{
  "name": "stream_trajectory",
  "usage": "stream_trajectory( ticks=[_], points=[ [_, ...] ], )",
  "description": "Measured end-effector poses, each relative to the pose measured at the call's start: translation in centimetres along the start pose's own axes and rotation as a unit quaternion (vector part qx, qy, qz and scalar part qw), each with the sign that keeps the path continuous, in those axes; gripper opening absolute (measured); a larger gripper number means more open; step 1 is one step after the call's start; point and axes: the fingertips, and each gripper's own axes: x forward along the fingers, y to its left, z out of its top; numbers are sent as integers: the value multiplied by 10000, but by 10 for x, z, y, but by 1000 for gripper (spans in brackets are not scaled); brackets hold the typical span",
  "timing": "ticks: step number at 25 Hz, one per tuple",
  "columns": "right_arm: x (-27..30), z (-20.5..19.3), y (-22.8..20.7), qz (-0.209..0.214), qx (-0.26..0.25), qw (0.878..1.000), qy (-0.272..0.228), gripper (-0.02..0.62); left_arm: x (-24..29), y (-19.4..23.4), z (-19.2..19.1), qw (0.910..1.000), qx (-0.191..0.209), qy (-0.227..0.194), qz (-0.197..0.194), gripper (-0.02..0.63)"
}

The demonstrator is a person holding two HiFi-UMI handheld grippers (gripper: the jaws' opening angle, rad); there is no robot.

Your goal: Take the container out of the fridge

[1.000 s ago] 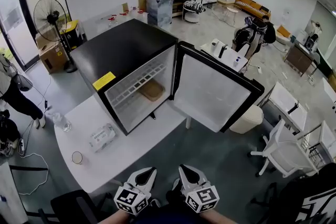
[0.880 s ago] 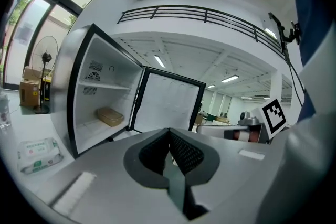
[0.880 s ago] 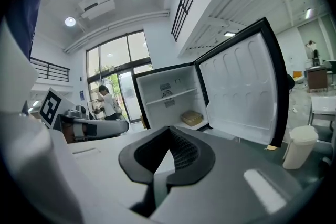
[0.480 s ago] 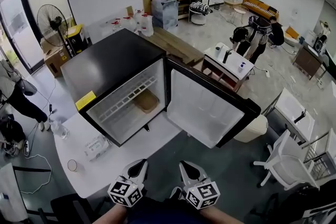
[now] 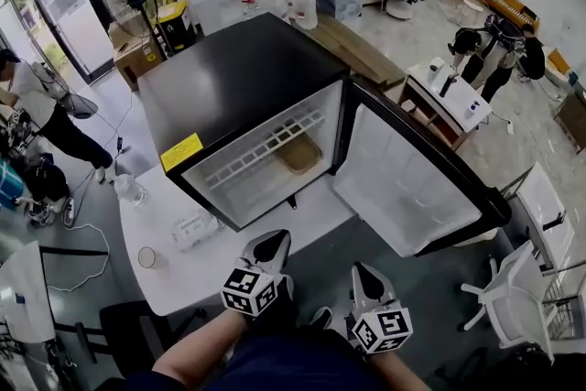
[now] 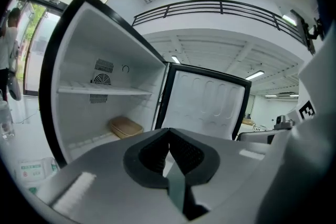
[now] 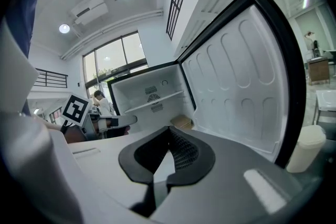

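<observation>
Both closed on nothing, the left gripper (image 5: 275, 239) and right gripper (image 5: 363, 271) have risen nearer the open fridge (image 5: 236, 85), its tan container (image 5: 299, 154) lying well ahead of their fingertips (image 5: 267, 248), so the reach seems barely begun.

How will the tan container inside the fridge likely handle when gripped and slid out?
The container looks low and flat, so it likely won't tip or roll. It holds its shape, probably rigid; contents, so weight, are hidden.
</observation>
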Motion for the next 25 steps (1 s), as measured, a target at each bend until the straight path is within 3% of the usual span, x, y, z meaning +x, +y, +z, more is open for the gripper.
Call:
stream_trajectory(
  ticks=[8,13,16,18,22,25],
  points=[
    [39,16,-6,-425,-141,9990,56,6,70,55,-14,9985,-491,229,95,3],
    [59,13,-1,-699,-123,9973,187,6,109,92,-29,9895,-1355,492,55,6],
    [67,9,2,-870,-150,9957,264,6,134,112,-40,9844,-1620,688,15,67],
    [67,6,3,-1003,-137,9943,322,6,150,123,-51,9758,-2032,803,-12,88],
    [65,-3,-2,-1178,-72,9922,411,6,180,145,-65,9488,-3071,715,183,91],
    [66,-4,-10,-1237,-212,9909,493,6,197,165,-72,9340,-3498,552,472,91]
  ],
)
